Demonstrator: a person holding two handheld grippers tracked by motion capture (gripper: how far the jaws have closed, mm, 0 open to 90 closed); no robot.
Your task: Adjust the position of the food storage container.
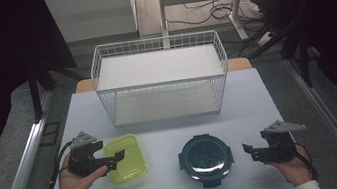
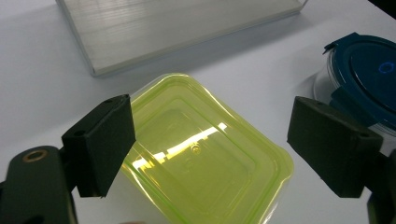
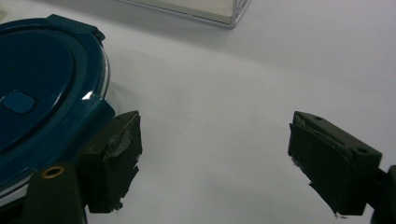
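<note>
A yellow-green rectangular lidded container point(image 1: 126, 157) point(image 2: 201, 154) lies on the white table at the front left. My left gripper point(image 1: 118, 157) point(image 2: 210, 147) hovers over its left part, open, its jaws wide apart above the lid. A round container with a dark blue clip lid point(image 1: 205, 157) point(image 2: 369, 70) point(image 3: 42, 93) sits at the front centre. My right gripper point(image 1: 248, 151) point(image 3: 215, 158) is to the right of it, open, with bare table between the jaws. Its left jaw is close to the blue lid's clip.
A white wire two-shelf rack point(image 1: 161, 78) stands at the back middle of the table point(image 1: 258, 96); its lower shelf edge point(image 2: 177, 32) shows beyond the yellow container. A table leg frame and cables lie on the floor behind.
</note>
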